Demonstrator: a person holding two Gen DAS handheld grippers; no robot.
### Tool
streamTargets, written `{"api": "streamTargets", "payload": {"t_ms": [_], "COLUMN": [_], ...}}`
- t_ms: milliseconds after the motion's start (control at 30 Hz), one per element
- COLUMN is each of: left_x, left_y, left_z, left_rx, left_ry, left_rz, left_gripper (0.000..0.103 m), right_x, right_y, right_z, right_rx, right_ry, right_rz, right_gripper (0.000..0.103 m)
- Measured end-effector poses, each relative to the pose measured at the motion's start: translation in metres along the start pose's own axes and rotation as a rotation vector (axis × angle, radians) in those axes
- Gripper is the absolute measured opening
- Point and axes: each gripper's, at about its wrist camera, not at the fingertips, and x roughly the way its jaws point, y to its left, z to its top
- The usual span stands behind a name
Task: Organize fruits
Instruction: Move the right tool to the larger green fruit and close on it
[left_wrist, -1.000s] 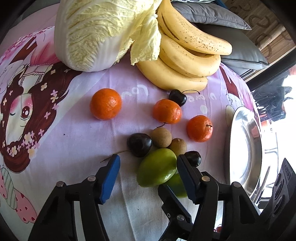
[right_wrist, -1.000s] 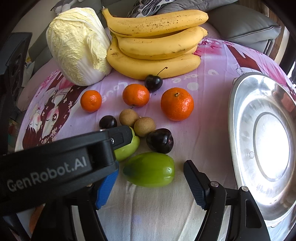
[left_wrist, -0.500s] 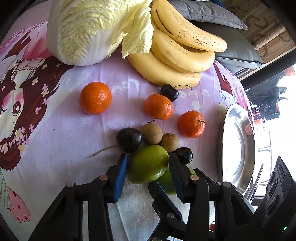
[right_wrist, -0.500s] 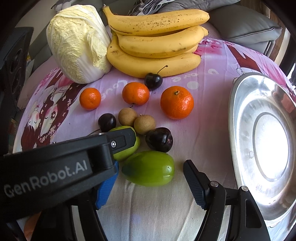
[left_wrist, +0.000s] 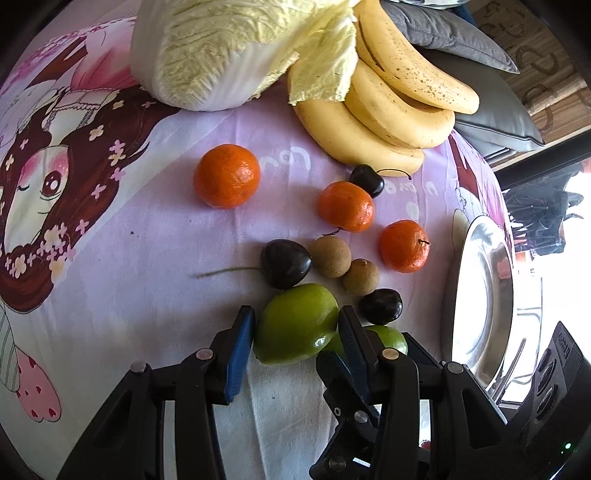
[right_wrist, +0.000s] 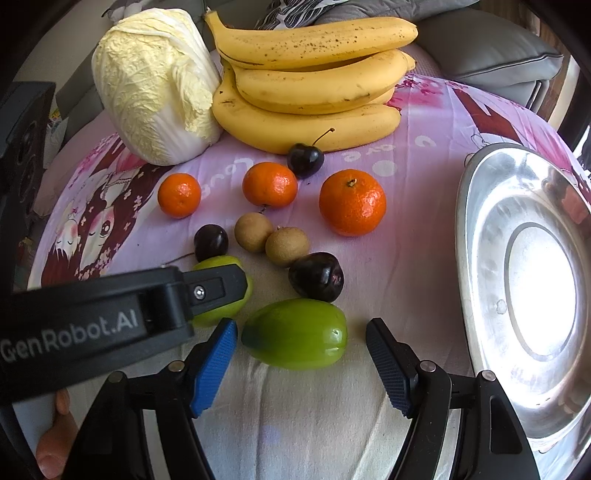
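Observation:
My left gripper (left_wrist: 295, 334) is shut on a green fruit (left_wrist: 297, 323), its blue pads touching both sides; the fruit rests on the cloth. In the right wrist view this fruit (right_wrist: 221, 288) is partly hidden behind the left gripper's finger. My right gripper (right_wrist: 299, 354) is open around a second green fruit (right_wrist: 295, 334), pads apart from it. This second fruit (left_wrist: 388, 336) peeks out behind my left gripper's right finger. Three mandarins (right_wrist: 352, 202), three dark cherries (right_wrist: 316, 276) and two brown longans (right_wrist: 287, 245) lie beyond. A steel plate (right_wrist: 480, 295) stands at the right.
A bunch of bananas (right_wrist: 310, 92) and a napa cabbage (right_wrist: 155, 85) lie at the back of the pink printed cloth (right_wrist: 424, 258). Grey cushions (right_wrist: 487, 51) lie behind them. The plate (left_wrist: 484, 295) sits near the cloth's right edge.
My left gripper has moved forward and closed its fingers onto the nearer green fruit. My right gripper has stayed open around the other green fruit.

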Motion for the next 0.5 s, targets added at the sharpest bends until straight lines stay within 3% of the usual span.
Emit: {"api": "streamTargets", "payload": {"t_ms": [300, 500], "left_x": [-0.012, -0.012], "left_y": [0.034, 0.038], "left_z": [0.000, 0.002], "left_rx": [-0.149, -0.179], "left_ry": [-0.020, -0.025], "left_rz": [0.006, 0.014], "left_gripper": [0.048, 0.048], "right_x": [0.001, 0.006], "right_y": [0.010, 0.023], "right_z": [-0.002, -0.004], "right_rx": [-0.049, -0.127], "right_ry": [0.001, -0.001], "right_rz": [-0.009, -0.052], "right_gripper": [0.076, 0.076]}}
